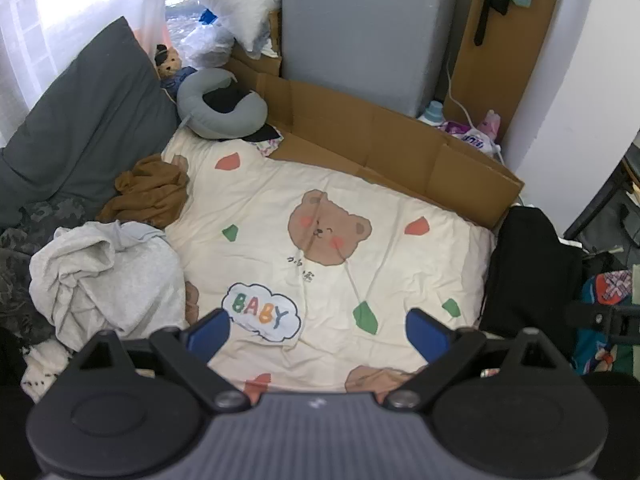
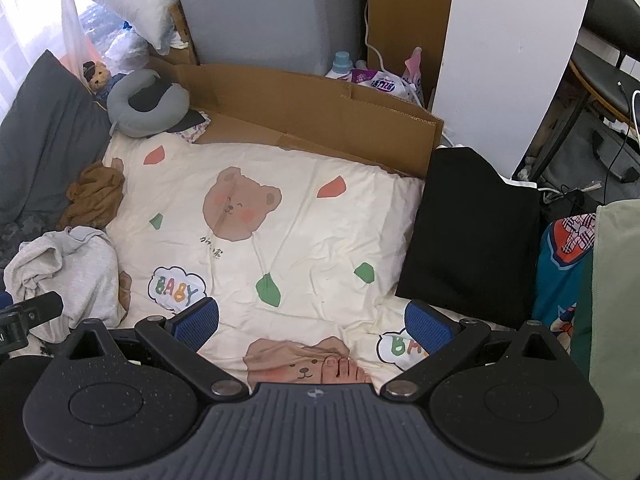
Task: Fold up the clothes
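Two wide-open grippers, left gripper [image 1: 318, 330] and right gripper [image 2: 312, 326], hover near grey garment [image 1: 100, 280].

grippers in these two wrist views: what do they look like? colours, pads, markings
Both match. The left gripper and right gripper have black linkage arms with silver pivot pins, two round black housings, and a ribbed grey centre body with a small white mark. Fingertips carry blue textured pads. No cables or sleeves visible.

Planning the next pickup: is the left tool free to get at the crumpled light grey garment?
Probably yes. The left tool is open and empty over the cream bear-print quilt; the crumpled light grey garment lies uncovered on that side, nothing between them.
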